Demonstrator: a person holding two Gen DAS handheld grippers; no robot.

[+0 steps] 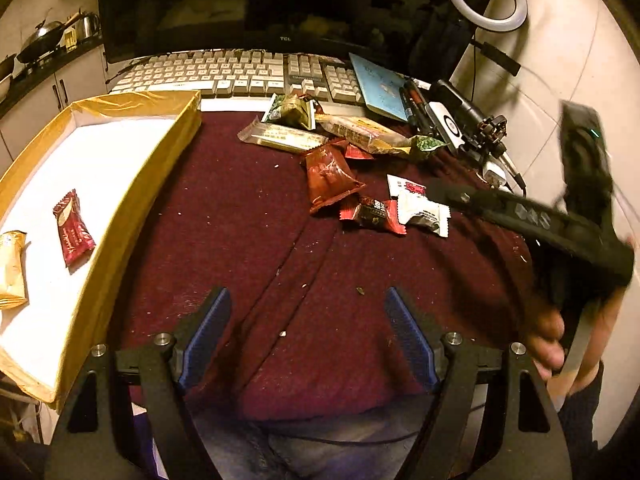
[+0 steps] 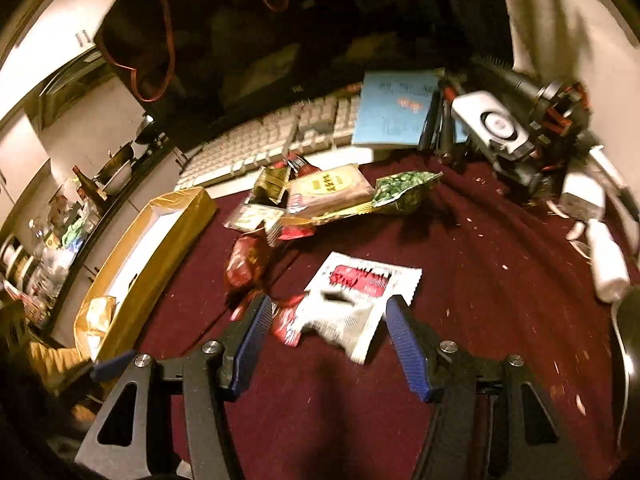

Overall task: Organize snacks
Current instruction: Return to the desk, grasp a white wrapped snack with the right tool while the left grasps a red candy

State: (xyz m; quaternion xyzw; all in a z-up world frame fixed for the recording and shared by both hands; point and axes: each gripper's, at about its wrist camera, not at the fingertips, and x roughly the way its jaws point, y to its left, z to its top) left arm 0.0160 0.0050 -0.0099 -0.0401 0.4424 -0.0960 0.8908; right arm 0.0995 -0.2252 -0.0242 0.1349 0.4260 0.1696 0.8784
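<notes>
Both tongs (image 1: 308, 336) (image 2: 326, 330) wide apart, empty.

Motion blur smears the white snack packet (image 2: 352, 300); gold packet (image 1: 11, 268) cropped.

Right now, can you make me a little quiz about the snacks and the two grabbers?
1. True or false: the gold-edged box already holds a dark red snack packet.
2. Which gripper is reaching for the white packet with red print? A) left gripper B) right gripper
3. Fill in: the snack pile lies on a ____ cloth.

Key: 1 true. 2 B, its open fingers sit on either side of the packet. 3 dark red.
</notes>
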